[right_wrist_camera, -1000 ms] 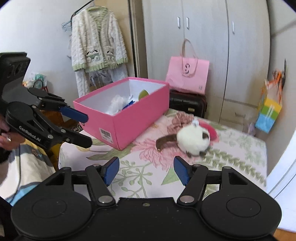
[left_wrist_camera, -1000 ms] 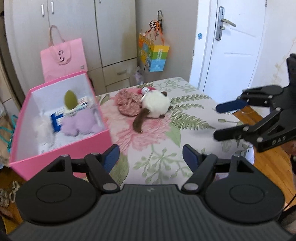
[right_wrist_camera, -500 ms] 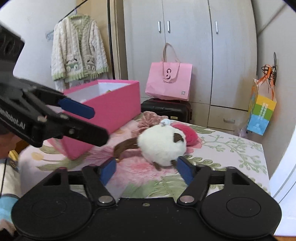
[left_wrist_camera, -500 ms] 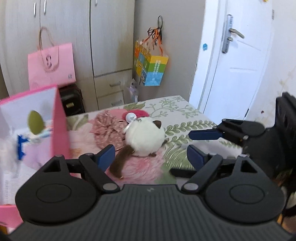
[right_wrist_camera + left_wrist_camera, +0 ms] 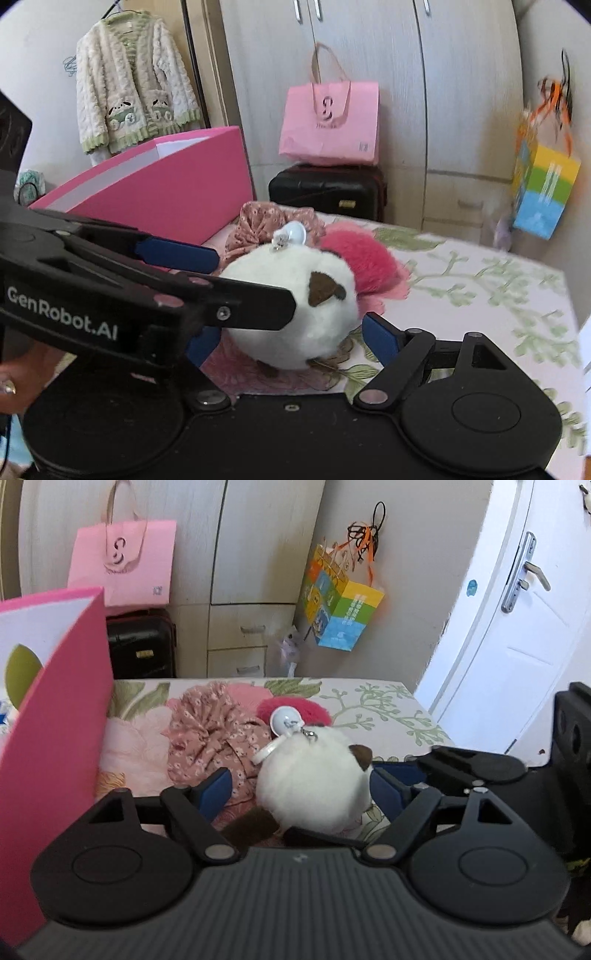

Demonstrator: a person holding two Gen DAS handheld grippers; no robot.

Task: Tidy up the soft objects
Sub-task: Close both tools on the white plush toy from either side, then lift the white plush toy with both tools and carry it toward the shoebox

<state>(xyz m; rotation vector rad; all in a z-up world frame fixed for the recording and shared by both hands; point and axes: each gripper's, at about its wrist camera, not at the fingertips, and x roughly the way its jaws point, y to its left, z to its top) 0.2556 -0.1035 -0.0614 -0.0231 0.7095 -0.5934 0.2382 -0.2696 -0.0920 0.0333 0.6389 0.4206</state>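
A: Left of the left gripper, what stands?
B: The pink box, its near wall just beside the left finger and hiding most of what is inside. Beyond it, a pink paper bag sits on a black case.

A: And between the fingers?
B: The white plush toy lies on the floral bedcover. The jaws, having just narrowed a little, are spread, with a gap on each side of the toy. Ahead of it lie a floral fabric scrunchie and a red pompom, both touching the toy.

A: To the right?
B: The right gripper also straddles the toy, its jaws spread without pressing. In its view the left gripper's near finger crosses in front of the toy's left side. A coloured gift bag hangs further ahead, a white door rightmost.
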